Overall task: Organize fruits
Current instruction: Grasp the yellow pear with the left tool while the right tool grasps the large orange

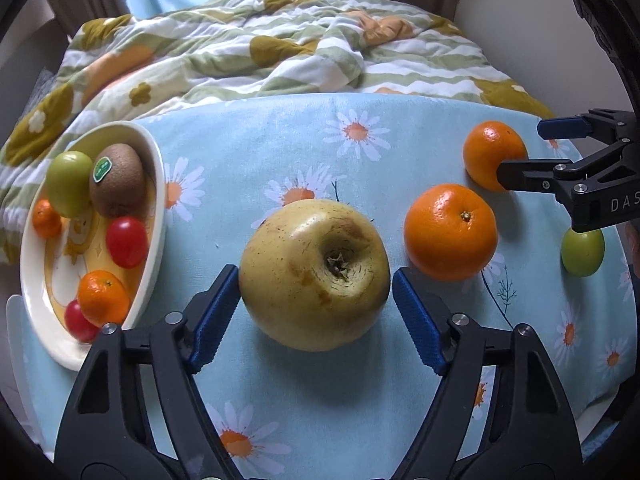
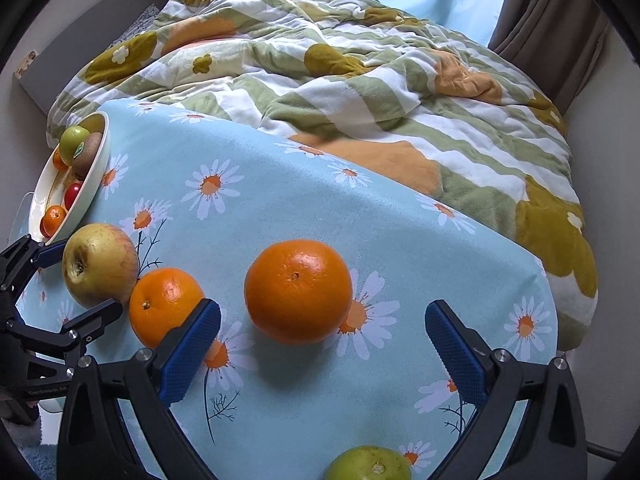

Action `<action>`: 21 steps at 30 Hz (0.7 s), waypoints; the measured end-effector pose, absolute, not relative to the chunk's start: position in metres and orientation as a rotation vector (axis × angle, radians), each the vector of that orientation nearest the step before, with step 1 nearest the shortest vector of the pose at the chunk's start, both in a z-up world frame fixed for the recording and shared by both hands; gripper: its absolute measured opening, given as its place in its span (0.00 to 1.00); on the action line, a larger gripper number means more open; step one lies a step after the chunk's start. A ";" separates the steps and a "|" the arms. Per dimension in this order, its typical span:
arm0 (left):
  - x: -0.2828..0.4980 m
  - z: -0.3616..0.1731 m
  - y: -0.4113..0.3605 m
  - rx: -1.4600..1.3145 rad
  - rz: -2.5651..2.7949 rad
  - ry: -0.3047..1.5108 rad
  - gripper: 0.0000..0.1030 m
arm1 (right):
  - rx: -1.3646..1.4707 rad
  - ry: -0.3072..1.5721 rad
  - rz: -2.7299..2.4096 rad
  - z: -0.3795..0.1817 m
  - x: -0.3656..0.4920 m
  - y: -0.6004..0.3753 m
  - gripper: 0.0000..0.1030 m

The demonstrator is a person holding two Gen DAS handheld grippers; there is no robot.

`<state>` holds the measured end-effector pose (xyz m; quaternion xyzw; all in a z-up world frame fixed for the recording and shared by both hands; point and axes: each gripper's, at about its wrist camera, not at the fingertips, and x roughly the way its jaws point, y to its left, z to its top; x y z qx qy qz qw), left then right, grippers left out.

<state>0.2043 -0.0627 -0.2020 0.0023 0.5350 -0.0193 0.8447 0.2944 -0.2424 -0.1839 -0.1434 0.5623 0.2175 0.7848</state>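
— Where do the left tongs [image 1: 316,304] stand?

— Around the yellow apple [image 1: 314,274], jaws parted. One blue pad sits on each side of it, the left one just at the skin and the right one a sliver apart, so it is not clamped.

— And the right tongs [image 2: 322,344]?

— Spread wide, released, with an orange [image 2: 298,290] on the daisy cloth [image 2: 240,152] just ahead of the gap between the pads — neither pad touches it.

— The other fruit?

— A second orange [image 2: 164,306] lies just left of the right tongs' left pad, touching the apple. A green fruit [image 2: 368,465] lies under the right tongs. The dish [image 1: 158,216], left of the left tongs, holds a kiwi [image 1: 118,184], small oranges, red tomatoes and a green fruit.
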 end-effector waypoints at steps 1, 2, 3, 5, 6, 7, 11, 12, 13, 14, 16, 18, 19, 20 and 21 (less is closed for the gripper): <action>0.205 -0.203 -0.064 0.014 -0.034 1.133 0.80 | -0.315 1.212 0.474 -0.185 0.295 -0.241 0.99; 0.206 -0.203 -0.064 0.020 -0.026 1.135 0.79 | -0.321 1.211 0.478 -0.186 0.296 -0.240 0.99; 0.206 -0.203 -0.065 0.024 -0.026 1.134 0.79 | -0.328 1.211 0.482 -0.187 0.297 -0.238 0.99; 0.206 -0.203 -0.065 0.033 -0.027 1.132 0.79 | -0.343 1.208 0.485 -0.189 0.298 -0.236 0.99; 0.206 -0.202 -0.065 0.036 -0.028 1.131 0.79 | -0.349 1.208 0.487 -0.190 0.298 -0.234 0.99; 0.206 -0.202 -0.066 0.038 -0.027 1.132 0.79 | -0.354 1.209 0.487 -0.191 0.299 -0.233 0.98; 0.205 -0.203 -0.064 0.029 -0.023 1.133 0.78 | -0.365 1.222 0.494 -0.197 0.301 -0.229 0.92; 0.204 -0.203 -0.063 0.024 -0.022 1.133 0.78 | -0.365 1.226 0.496 -0.198 0.301 -0.229 0.91; 0.203 -0.203 -0.063 0.019 -0.022 1.133 0.78 | -0.366 1.230 0.498 -0.200 0.301 -0.228 0.90; 0.202 -0.203 -0.062 0.016 -0.022 1.134 0.78 | -0.367 1.231 0.498 -0.201 0.302 -0.228 0.88; 0.199 -0.203 -0.061 0.017 -0.020 1.132 0.78 | -0.364 1.235 0.498 -0.203 0.303 -0.228 0.85; 0.197 -0.203 -0.061 0.018 -0.016 1.132 0.78 | -0.355 1.238 0.500 -0.206 0.303 -0.227 0.84; 0.195 -0.203 -0.060 0.016 -0.014 1.133 0.78 | -0.351 1.239 0.501 -0.206 0.303 -0.227 0.83; 0.194 -0.203 -0.059 0.013 -0.011 1.133 0.78 | -0.348 1.241 0.502 -0.207 0.304 -0.226 0.82; 0.193 -0.203 -0.058 0.010 -0.009 1.134 0.78 | -0.344 1.242 0.501 -0.208 0.304 -0.226 0.79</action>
